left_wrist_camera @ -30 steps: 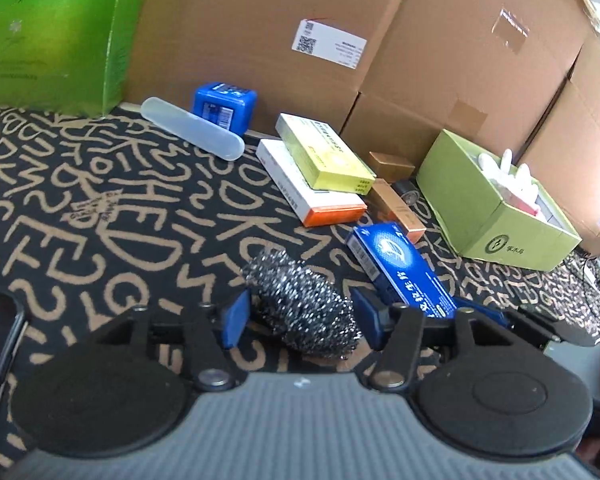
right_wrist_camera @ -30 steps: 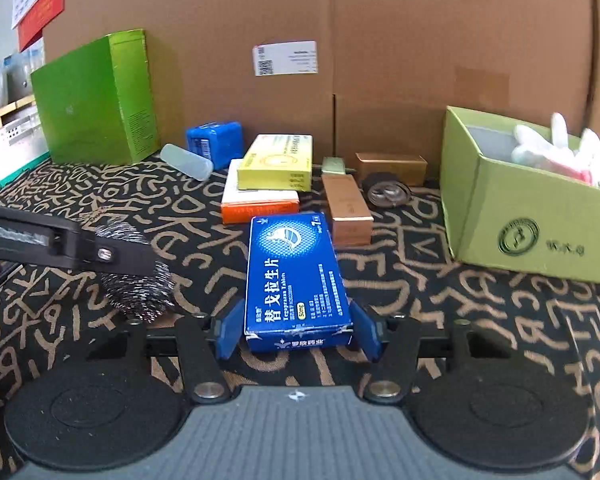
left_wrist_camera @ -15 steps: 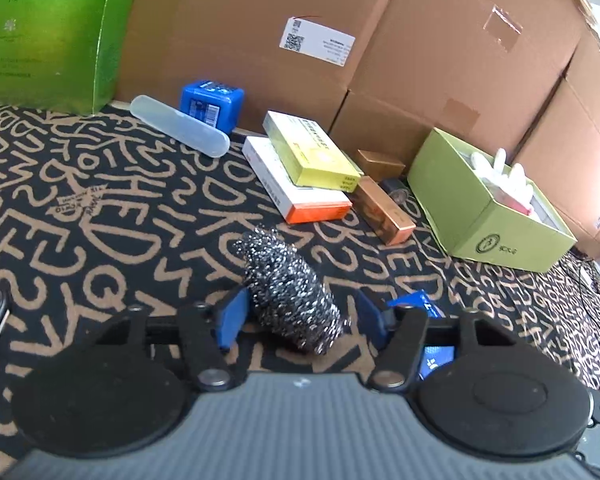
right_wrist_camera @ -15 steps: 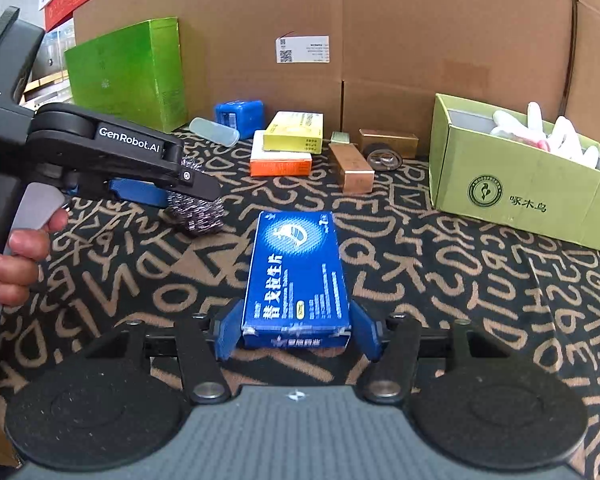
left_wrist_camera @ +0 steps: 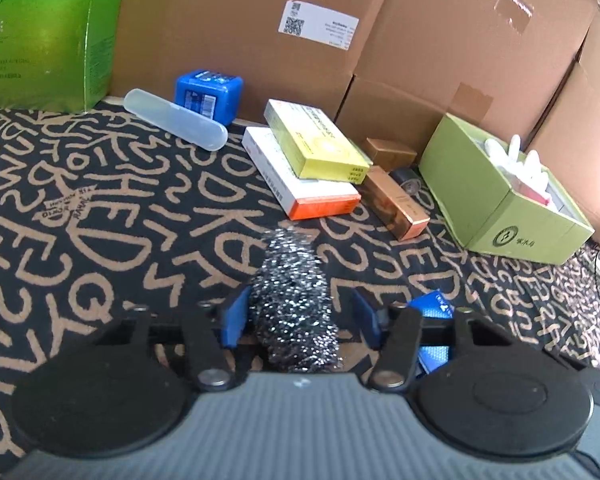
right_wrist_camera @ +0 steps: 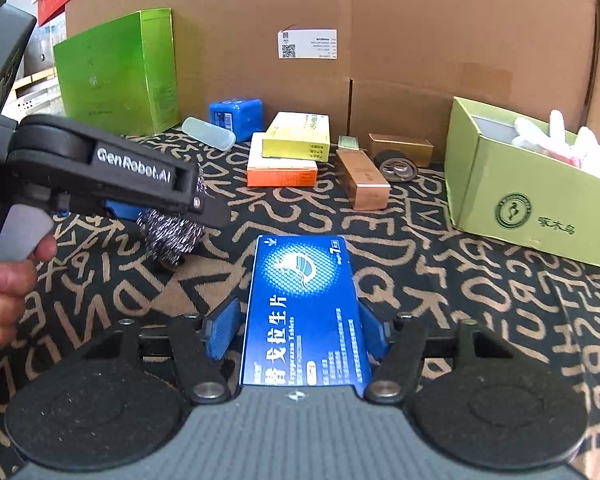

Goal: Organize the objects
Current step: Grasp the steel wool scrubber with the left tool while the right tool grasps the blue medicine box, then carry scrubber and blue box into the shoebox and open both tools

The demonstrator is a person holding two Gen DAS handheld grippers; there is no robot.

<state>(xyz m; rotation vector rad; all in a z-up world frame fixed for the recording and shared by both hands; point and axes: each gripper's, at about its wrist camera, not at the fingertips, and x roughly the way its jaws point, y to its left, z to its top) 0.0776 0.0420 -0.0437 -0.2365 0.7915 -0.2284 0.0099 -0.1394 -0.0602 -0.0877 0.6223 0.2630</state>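
My left gripper (left_wrist_camera: 298, 320) holds a steel wool scourer (left_wrist_camera: 294, 304) between its blue pads, lifted above the patterned cloth; the scourer touches the left pad and a small gap shows at the right pad. It also shows in the right wrist view (right_wrist_camera: 170, 232) under the left gripper (right_wrist_camera: 204, 204). My right gripper (right_wrist_camera: 296, 332) is shut on a blue medicine box (right_wrist_camera: 304, 304), held above the cloth. A corner of that box (left_wrist_camera: 432, 308) shows in the left wrist view.
At the back lie a yellow box (left_wrist_camera: 316, 140) on a white-orange box (left_wrist_camera: 300, 184), a copper box (left_wrist_camera: 396, 204), a blue cube (left_wrist_camera: 208, 92) and a clear case (left_wrist_camera: 176, 124). An open green box (right_wrist_camera: 532, 184) stands right, a tall green box (right_wrist_camera: 120, 72) left, before cardboard boxes (right_wrist_camera: 400, 20).
Both grippers have pulled back and lifted with their objects. The left gripper with the scourer has come into the right wrist view at left.
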